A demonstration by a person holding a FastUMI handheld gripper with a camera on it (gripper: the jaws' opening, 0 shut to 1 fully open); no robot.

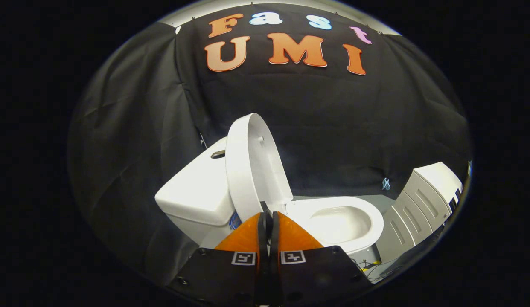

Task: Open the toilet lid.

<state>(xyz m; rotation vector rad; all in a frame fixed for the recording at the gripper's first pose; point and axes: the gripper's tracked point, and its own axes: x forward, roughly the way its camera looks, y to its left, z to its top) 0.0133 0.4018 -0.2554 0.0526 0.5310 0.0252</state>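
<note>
In the middle of the picture stands a white toilet (290,213), turned so its front points to the lower right. The toilet lid (252,166) is up. It stands almost straight, on its back edge, with its long side going up and down and leaning a little to the upper left, against the tank (196,192). Its smooth inner side faces right, toward the bowl (342,221). The lid is a long oval, hard and shiny. The tank is a boxy white block with a small dark button (218,154) on top. The seat around the bowl is round and glossy.

At the bottom of the picture is the gripper (268,218). Its two fingers are pressed together with nothing between them. Their tips sit just in front of the bottom of the lid, near its hinge. The gripper points up and forward.

At the lower right is a white cabinet (423,200) with flat doors. A dark, wrinkly cloth wall (333,128) hangs behind it all.
</note>
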